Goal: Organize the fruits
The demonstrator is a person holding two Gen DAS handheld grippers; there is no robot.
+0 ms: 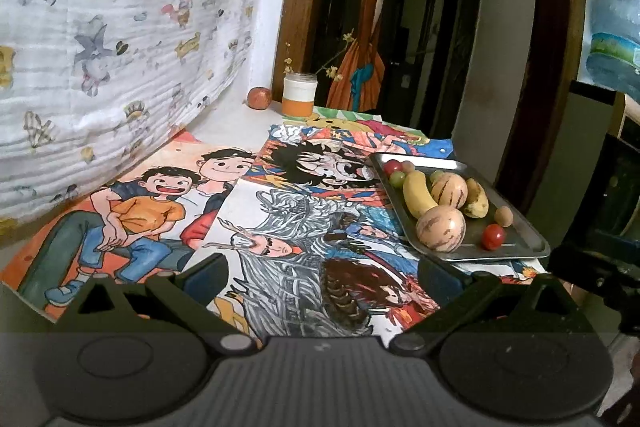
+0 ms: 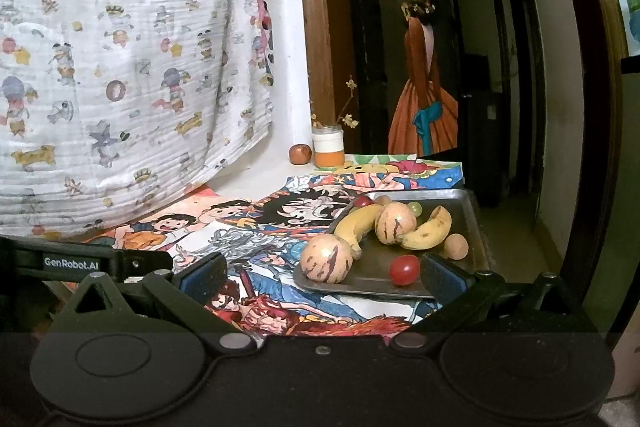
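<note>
A metal tray (image 1: 524, 247) (image 2: 476, 223) on the table's right holds two bananas (image 1: 416, 197) (image 2: 428, 231), two striped pepino melons (image 1: 440, 229) (image 2: 326, 259), a red cherry tomato (image 1: 493, 237) (image 2: 404, 269), a small brown fruit (image 1: 503, 216) (image 2: 456, 246) and several grapes (image 1: 396, 173) (image 2: 414, 207). My left gripper (image 1: 320, 279) is open over the drawings, left of the tray, holding nothing. My right gripper (image 2: 320, 277) is open at the tray's near edge, just short of the near melon and the tomato, and empty.
Coloured cartoon drawings (image 1: 160, 211) cover the table. A jar with an orange base and dry flowers (image 1: 299, 95) (image 2: 328, 147) and a red apple (image 1: 259, 98) (image 2: 300, 153) stand at the back. A patterned white cloth (image 1: 100, 27) hangs on the left. A dark doorway lies beyond.
</note>
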